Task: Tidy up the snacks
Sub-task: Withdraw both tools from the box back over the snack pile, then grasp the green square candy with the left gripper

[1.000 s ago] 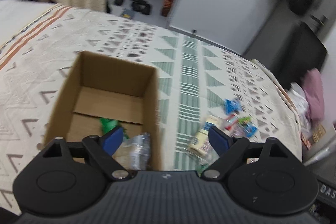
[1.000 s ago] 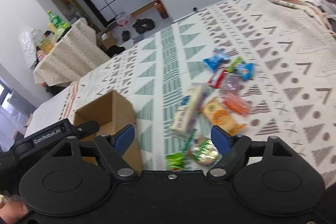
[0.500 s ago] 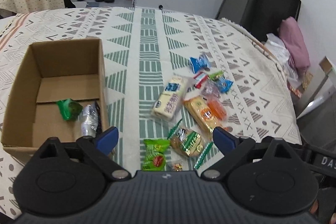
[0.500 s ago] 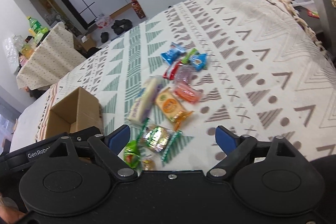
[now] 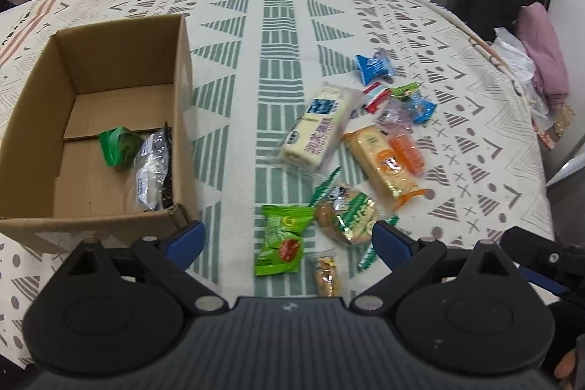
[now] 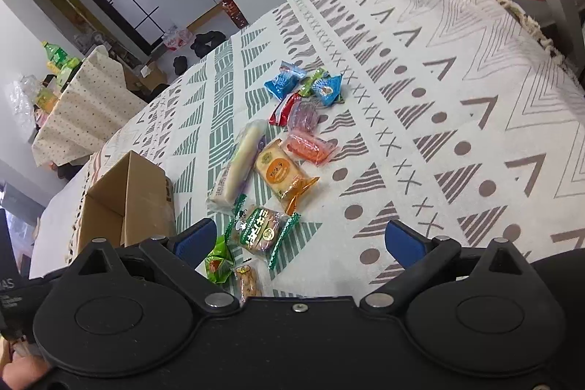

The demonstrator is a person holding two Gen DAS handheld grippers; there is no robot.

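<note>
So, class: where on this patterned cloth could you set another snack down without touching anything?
Free: the green-striped strip between the cardboard box and the long white snack pack, and the cloth right of the orange jelly pack. Crowded: around the blue wrapper.

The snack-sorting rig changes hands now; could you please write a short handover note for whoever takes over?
Left hand-held gripper: open, holding nothing, above the nearest snacks; its jaws have just been opening.
Right hand-held gripper: open, holding nothing; its jaws have just been opening too.
Done: the cardboard box holds a green packet and a clear wrapper.
Left: the loose snacks on the patterned cloth beside the box, among them the green candy bag, the round cake, the long white bar, the orange cracker pack and the blue packet.
</note>
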